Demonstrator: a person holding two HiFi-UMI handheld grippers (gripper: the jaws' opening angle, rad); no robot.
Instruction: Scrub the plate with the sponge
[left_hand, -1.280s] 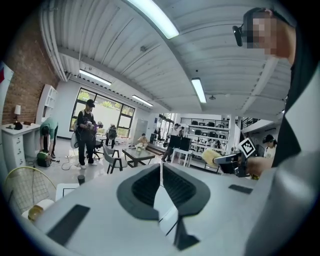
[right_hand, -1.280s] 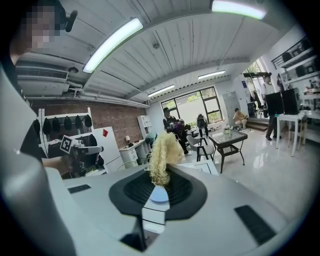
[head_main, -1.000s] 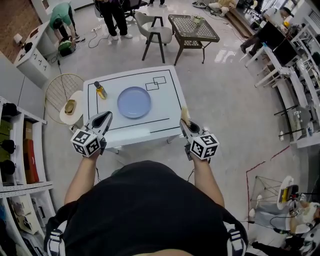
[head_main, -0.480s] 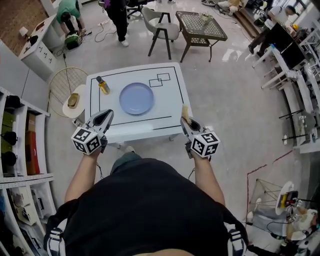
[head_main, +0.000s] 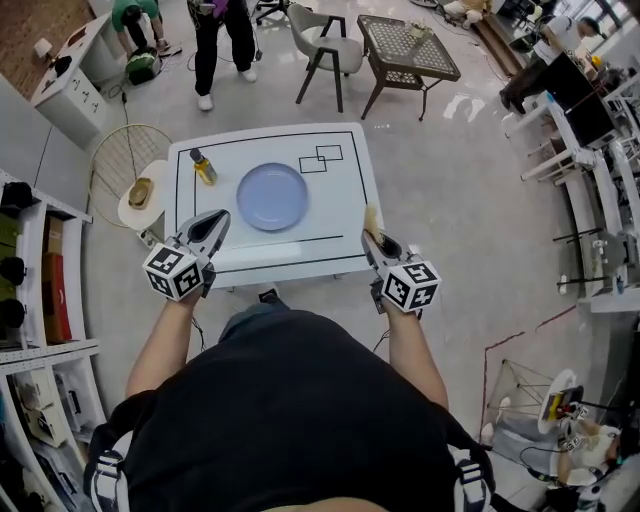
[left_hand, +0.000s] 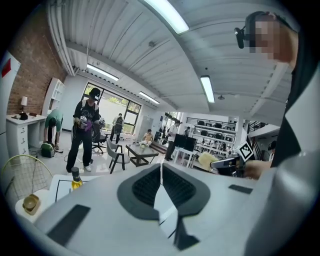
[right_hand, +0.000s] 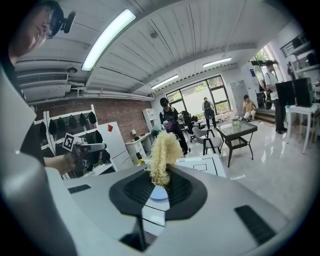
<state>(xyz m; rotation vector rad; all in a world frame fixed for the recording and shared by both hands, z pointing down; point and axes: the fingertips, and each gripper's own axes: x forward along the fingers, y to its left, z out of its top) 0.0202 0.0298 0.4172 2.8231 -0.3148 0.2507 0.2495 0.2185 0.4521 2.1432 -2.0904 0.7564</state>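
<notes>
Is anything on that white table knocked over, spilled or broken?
Nothing stands out. The plate lies flat on the table, the bottle stands upright, and the right gripper pinches the sponge.

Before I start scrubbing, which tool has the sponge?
The right tool, shut on the sponge; the left tool is shut on nothing.

I can read no words, brands or numbers from here; the cube (head_main: 172, 272) on my left gripper (head_main: 221, 217) and its twin on my right gripper (head_main: 374, 240) carry only black-and-white square patterns; the bottle (head_main: 203, 167) on the table (head_main: 345, 205) is too small for any label to show; the red mark (right_hand: 109, 128) on the white cabinet (right_hand: 116, 142) bears no legible print.
</notes>
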